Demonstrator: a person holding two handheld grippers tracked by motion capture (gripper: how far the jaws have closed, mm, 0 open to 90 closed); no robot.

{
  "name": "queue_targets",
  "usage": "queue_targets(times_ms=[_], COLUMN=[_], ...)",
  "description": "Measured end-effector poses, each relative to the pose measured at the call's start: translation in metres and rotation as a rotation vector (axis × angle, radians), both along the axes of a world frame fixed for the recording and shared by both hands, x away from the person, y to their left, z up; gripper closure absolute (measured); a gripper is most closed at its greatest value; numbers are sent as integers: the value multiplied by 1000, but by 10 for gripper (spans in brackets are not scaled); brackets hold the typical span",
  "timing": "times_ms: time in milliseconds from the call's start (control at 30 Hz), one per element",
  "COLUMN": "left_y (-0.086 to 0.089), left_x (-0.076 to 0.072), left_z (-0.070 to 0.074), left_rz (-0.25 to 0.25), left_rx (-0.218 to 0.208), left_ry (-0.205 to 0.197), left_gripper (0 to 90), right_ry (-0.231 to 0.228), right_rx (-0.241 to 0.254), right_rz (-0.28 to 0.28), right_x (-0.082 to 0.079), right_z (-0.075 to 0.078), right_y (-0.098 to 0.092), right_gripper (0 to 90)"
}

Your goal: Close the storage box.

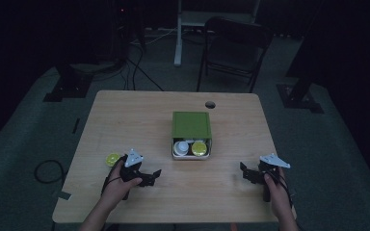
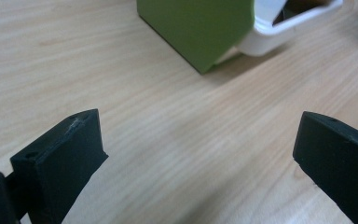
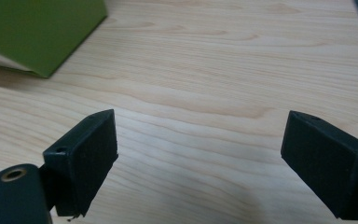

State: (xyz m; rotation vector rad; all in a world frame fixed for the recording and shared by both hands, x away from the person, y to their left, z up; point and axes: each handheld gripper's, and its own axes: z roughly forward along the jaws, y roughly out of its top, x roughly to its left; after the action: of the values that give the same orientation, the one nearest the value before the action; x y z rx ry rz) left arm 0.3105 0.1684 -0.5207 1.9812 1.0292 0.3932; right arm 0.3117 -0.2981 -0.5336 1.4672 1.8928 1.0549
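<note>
Down at the near edge of the wooden table (image 1: 125, 115), two hands come in from the bottom. The left hand (image 1: 120, 185) carries the left gripper (image 1: 155, 176), low over the near left part of the tabletop, jaws spread wide with nothing but bare wood between them. Over on the near right, the right hand (image 1: 273, 187) has the right gripper (image 1: 244, 172), jaws just as wide apart and empty too, pointing in toward the middle.

Just beyond the left hand, touching distance from the gripper body, sits a small yellow-green round piece (image 1: 112, 159) flat on the table; what it is, I cannot tell.

Move up to the centre and there is the green box (image 1: 191, 126), its white drawer (image 1: 191, 149) pulled out toward the near side. Inside, side by side: a white cup (image 1: 181, 147) on the left, a yellow round thing (image 1: 199, 148) on the right. Both grippers are well apart from it.

Farther still, a round cable hole (image 1: 210, 104) near the far edge, and beyond the table a dark folding chair (image 1: 233, 45) on the floor.
</note>
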Motion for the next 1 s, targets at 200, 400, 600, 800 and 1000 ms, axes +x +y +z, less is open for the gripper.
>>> queue_targets(times_ms=[200,400,600,800,1000], left_y=[3,4,3,4,3], left_x=[-5,-12,-16,-19,-21], left_z=[-2,-7,-12,-16,-19], left_rz=[28,63,114,186,229], left_rx=[39,64,70,66,68], left_ry=[9,31,55,68,92], left_gripper=[21,21,21,21,21], right_ry=[10,40,61,86,102], right_rx=[-25,-77,-60,-76,-67], right_rz=[-41,-133,-188,-217,-236], right_x=[-3,-4,-2,-1,3], right_z=[-3,-7,-11,-14,-15], right_y=[-7,-11,-15,-16,-17], right_gripper=[105,105,105,105,105])
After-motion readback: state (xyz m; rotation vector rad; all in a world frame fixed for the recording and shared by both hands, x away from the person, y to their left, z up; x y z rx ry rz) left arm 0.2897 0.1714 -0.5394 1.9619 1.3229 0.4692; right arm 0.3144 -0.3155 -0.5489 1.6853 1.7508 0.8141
